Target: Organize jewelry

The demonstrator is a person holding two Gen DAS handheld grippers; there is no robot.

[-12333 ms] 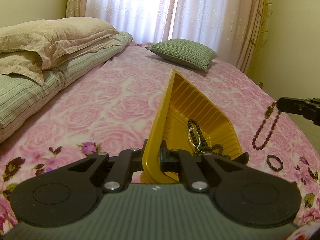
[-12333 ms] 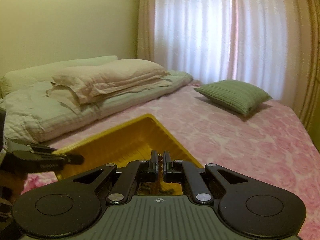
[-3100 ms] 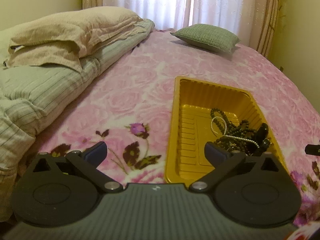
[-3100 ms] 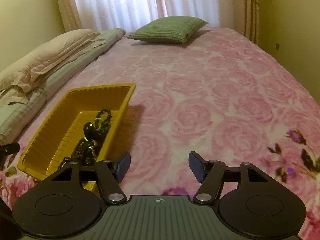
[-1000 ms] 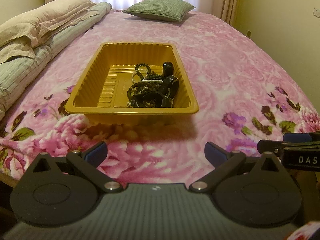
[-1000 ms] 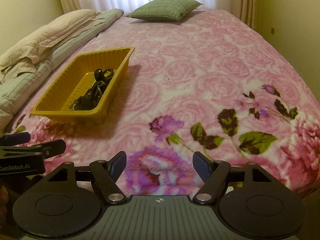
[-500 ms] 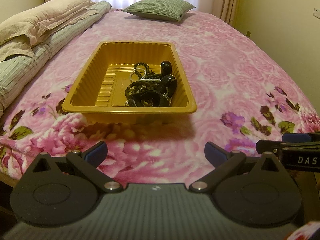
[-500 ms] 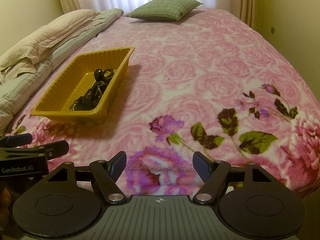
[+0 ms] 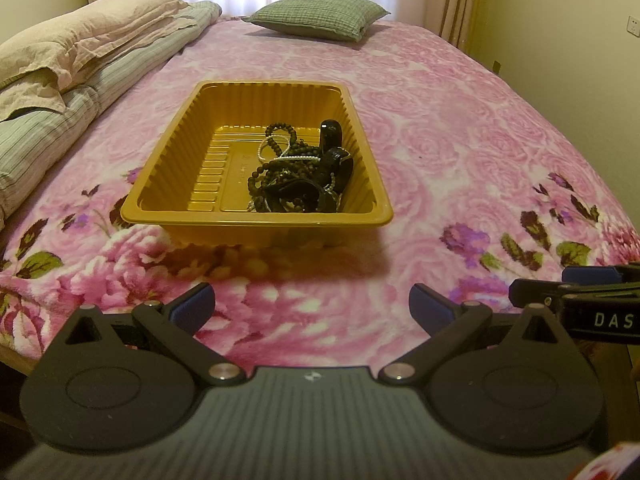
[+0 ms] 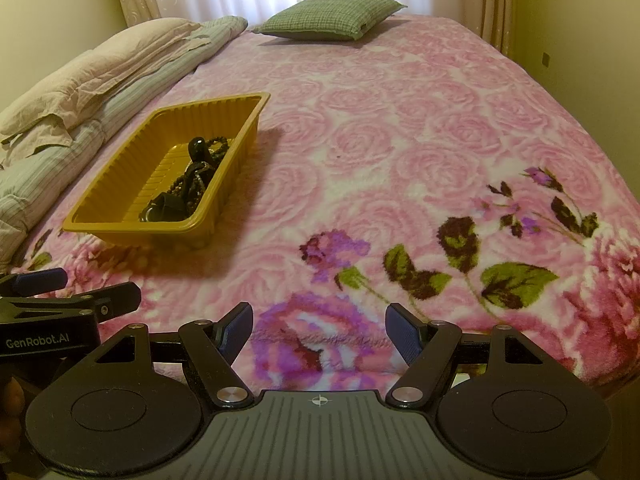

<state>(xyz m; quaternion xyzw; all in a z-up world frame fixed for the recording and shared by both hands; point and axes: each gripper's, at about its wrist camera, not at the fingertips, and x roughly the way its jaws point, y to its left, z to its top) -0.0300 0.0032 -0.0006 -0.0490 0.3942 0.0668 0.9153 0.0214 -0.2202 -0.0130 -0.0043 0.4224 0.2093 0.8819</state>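
Observation:
A yellow plastic tray [image 9: 180,168] sits on the pink floral bedspread, also in the right wrist view [image 10: 120,160]. A pile of dark bead necklaces and bracelets with a pearl strand [image 9: 300,176] lies in its right half, also seen in the right wrist view [image 10: 188,184]. My left gripper [image 9: 312,308] is open and empty, held back near the bed's front edge, in line with the tray. My right gripper [image 10: 320,328] is open and empty, to the right of the tray near the front edge. Each gripper shows at the edge of the other's view.
Stacked pillows and folded striped bedding [image 9: 72,64] lie along the left side. A green checked cushion [image 9: 320,16] sits at the far end by the curtains. A wall runs along the right of the bed [image 9: 580,60]. The bedspread [image 10: 400,140] spreads to the tray's right.
Both grippers stay open and almost still over the last second. Earlier the left held the tray and the right held a necklace; both have since let go and pulled back to the bed's edge.

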